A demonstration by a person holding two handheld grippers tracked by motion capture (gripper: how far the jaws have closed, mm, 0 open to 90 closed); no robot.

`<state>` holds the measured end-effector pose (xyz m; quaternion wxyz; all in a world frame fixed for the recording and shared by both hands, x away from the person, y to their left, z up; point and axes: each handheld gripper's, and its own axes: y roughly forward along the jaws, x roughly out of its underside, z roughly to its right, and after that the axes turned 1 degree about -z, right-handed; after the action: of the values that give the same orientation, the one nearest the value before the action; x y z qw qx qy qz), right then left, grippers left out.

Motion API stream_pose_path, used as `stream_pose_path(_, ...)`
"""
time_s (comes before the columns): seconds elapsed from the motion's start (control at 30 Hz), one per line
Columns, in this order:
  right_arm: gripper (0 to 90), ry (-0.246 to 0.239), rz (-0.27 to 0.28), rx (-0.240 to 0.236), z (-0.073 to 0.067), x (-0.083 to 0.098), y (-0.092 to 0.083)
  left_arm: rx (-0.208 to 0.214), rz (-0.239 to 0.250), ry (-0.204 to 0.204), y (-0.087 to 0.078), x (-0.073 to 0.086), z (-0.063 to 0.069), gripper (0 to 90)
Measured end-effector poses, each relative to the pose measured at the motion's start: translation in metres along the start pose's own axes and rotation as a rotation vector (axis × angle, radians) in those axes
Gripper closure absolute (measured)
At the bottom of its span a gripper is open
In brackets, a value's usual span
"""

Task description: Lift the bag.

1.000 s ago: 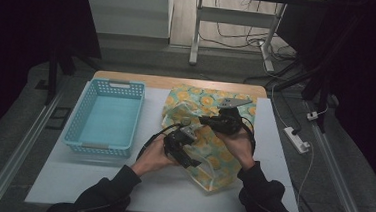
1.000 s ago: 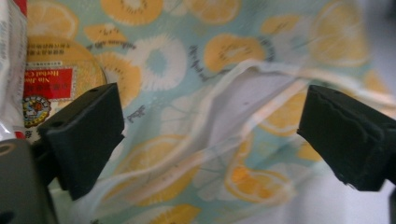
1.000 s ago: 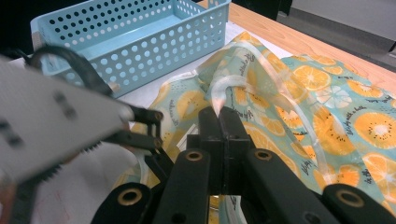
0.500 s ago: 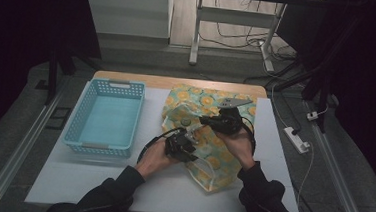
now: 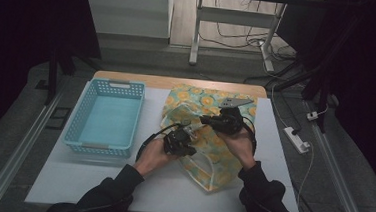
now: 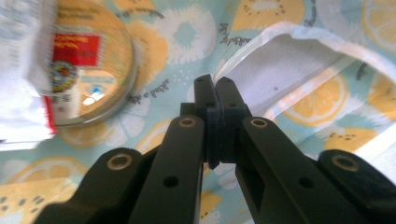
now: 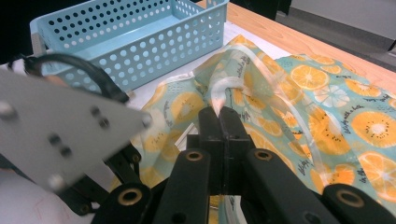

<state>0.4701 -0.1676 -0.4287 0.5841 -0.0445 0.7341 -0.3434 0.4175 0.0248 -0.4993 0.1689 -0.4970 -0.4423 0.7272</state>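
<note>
Left gripper has just been snapping its jaws together on the bag's rim mid-table, while the right gripper is pinching the far rim, so they're gripping the mouth and next should be spreading it.

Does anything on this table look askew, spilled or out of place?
Nothing spilled. The fruit-print plastic bag lies rumpled, its rim pinched up by the right gripper; a round foil-lidded tin lies on the print. The blue perforated basket sits square.
</note>
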Motion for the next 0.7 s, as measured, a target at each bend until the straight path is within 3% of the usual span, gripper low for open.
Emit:
stream_pose_path(0.13, 90.0, 0.0, 0.011, 0.002, 0.0, -0.002, -0.003, -0.014, 0.023, 0.006, -0.014, -0.002, 0.0, 89.6)
stream_pose_path(0.37, 90.0, -0.005, 0.024, -0.003, -0.002, -0.006, -0.009, -0.004, 0.062, -0.064, -0.039, -0.005, -0.006, 89.7)
stream_pose_path(0.7, 90.0, -0.014, 0.028, -0.012, -0.005, -0.01, -0.011, 0.01, 0.124, -0.115, -0.068, -0.004, -0.016, 89.7)
